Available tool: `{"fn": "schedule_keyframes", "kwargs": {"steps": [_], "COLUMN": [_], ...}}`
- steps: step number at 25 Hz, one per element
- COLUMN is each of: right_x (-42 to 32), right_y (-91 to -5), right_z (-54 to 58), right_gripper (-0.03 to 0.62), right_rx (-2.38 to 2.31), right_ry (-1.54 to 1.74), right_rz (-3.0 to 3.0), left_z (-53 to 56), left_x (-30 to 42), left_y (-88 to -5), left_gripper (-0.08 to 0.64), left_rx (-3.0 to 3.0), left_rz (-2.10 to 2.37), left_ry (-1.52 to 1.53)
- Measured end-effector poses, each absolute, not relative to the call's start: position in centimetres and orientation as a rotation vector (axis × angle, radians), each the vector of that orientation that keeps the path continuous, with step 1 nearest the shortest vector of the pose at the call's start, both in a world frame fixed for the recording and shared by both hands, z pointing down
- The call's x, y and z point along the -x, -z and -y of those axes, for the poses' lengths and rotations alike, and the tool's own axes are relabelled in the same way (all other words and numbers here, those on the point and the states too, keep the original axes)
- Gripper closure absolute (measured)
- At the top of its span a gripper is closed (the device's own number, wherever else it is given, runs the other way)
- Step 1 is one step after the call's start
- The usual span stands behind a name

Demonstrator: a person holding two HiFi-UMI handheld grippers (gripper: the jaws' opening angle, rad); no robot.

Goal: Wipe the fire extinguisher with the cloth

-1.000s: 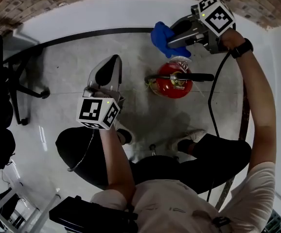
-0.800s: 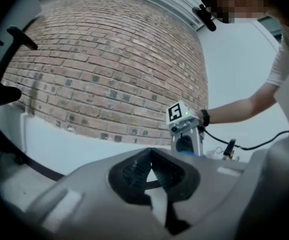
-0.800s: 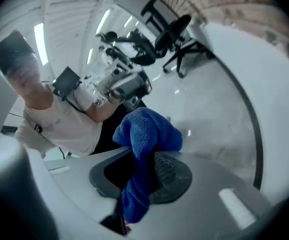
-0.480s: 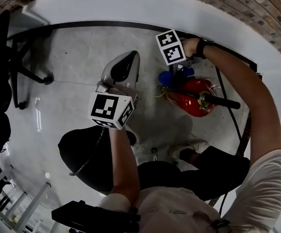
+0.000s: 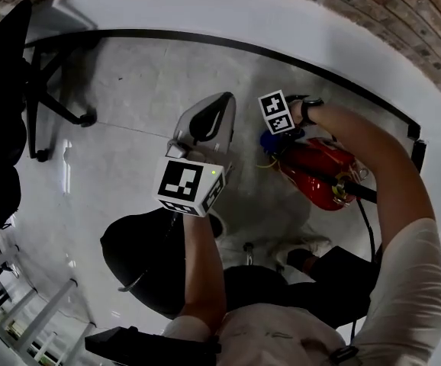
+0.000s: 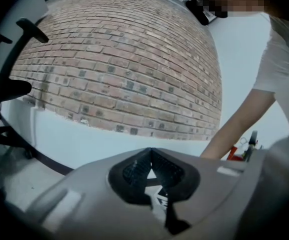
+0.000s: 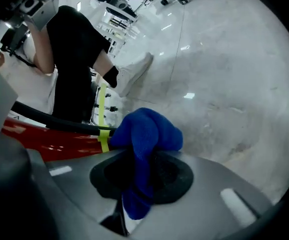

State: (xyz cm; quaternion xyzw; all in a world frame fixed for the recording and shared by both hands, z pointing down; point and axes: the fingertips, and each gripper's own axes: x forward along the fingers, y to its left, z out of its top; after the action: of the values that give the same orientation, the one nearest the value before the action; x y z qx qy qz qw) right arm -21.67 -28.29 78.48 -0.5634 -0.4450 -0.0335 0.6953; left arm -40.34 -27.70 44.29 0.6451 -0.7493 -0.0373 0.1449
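Right gripper (image 7: 143, 171) is clamped on the blue cloth (image 7: 147, 131), wad bulging out past the jaws. Over the last second it has dropped from above the valve to the far end of the red fire extinguisher (image 5: 321, 172) standing on the floor (image 7: 224, 59). Cloth sits just beside the cylinder, contact unclear. Likely the body wipe is starting. Left gripper (image 6: 151, 165): jaws together, nothing held, raised well apart from the extinguisher. No containers visible.

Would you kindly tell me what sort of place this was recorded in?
Probably an indoor office or workshop room: a brick wall above a pale lower band, a smooth grey floor, a black office chair, and a red extinguisher nearby.
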Motion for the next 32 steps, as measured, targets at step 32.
{"fn": "schedule_keyframes", "kwargs": {"steps": [32], "right_x": [18.4], "right_y": [-65.5], "right_z": [35.8], "right_gripper": [0.518], "right_rx": [0.774], "right_ry": [-0.908], "right_rz": [1.748], "left_z": [29.6], "left_x": [33.1], "left_y": [-38.7], "left_gripper": [0.558], "left_rx": [-2.054], "left_rz": [2.074], "left_ry": [0.03]}}
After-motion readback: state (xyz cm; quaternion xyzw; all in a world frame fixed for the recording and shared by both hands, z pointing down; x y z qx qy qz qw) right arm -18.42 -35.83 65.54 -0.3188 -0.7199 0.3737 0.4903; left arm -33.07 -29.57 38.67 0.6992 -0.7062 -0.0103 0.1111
